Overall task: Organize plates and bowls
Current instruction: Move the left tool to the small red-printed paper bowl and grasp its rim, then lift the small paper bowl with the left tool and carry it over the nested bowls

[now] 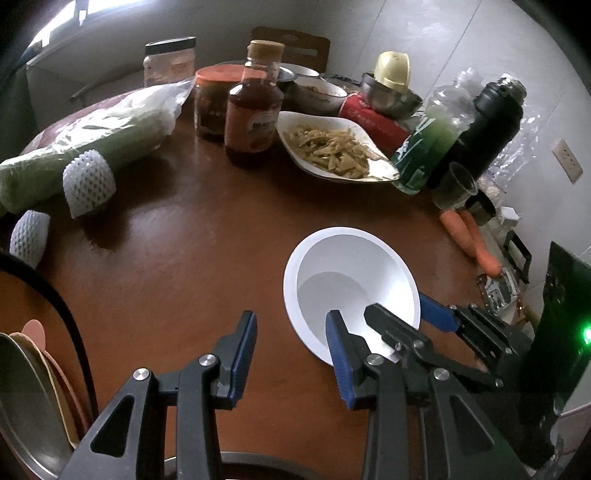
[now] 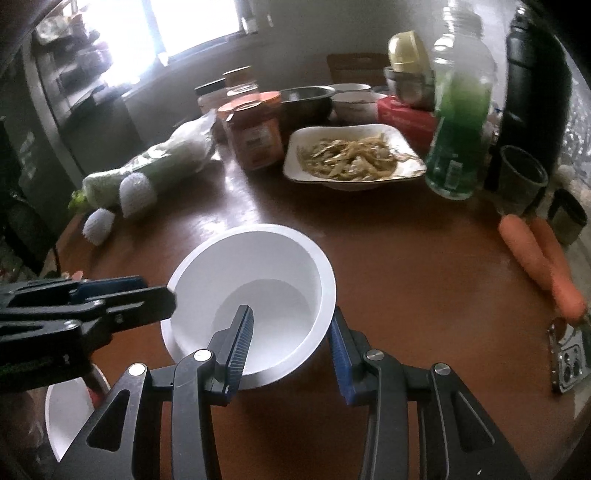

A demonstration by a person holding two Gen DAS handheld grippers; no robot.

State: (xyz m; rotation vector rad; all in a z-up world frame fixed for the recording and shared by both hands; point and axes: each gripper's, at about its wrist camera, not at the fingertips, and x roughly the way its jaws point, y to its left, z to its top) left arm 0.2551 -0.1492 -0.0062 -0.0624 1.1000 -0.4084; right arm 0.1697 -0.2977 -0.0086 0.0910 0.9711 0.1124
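Home dining room: brown tabletop (image 1: 192,236) crowded with sauce jars (image 1: 251,107), plate of cooked food (image 2: 354,155), carrots (image 2: 539,258), bagged cabbage (image 1: 81,147), window (image 2: 159,26) behind.

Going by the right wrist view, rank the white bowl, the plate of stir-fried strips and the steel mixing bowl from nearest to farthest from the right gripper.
1. White bowl: nearest, its rim between the right gripper's fingers.
2. Plate of stir-fried strips: mid-table, beyond the white bowl.
3. Steel mixing bowl: farthest, behind the plate near the jars.
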